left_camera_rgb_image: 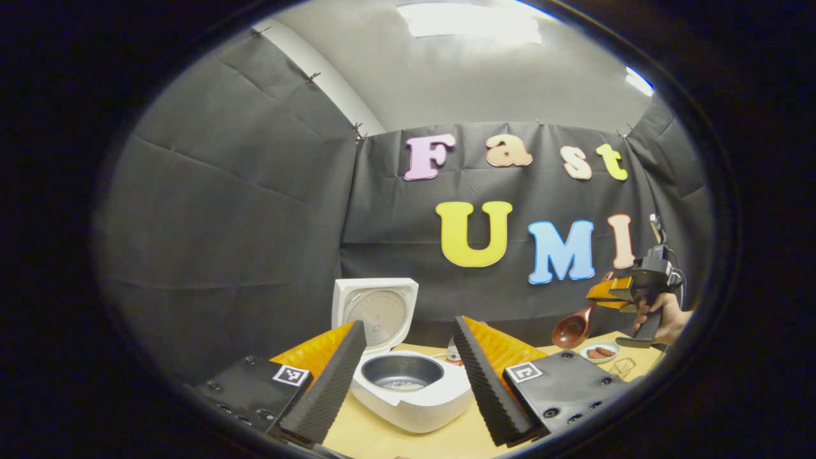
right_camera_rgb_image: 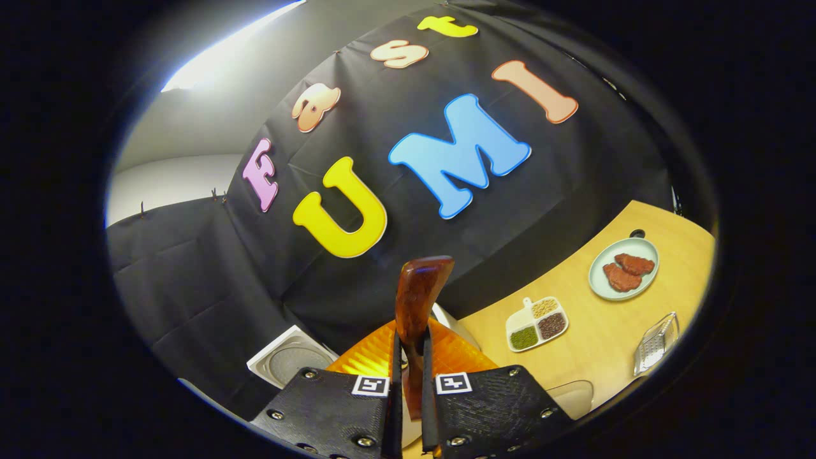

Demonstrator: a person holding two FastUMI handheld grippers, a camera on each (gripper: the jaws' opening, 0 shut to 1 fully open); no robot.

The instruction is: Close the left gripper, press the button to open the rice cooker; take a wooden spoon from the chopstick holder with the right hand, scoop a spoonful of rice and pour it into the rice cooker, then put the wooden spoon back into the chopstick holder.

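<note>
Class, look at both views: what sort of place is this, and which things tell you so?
Probably a mock kitchen in a cloth-walled booth: an open rice cooker on a wooden table, a divided dish of grains, and a plate of meat.

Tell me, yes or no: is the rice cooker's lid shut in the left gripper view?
No: the rice cooker stands with its lid swung upright, and the inner pot is exposed.
</note>
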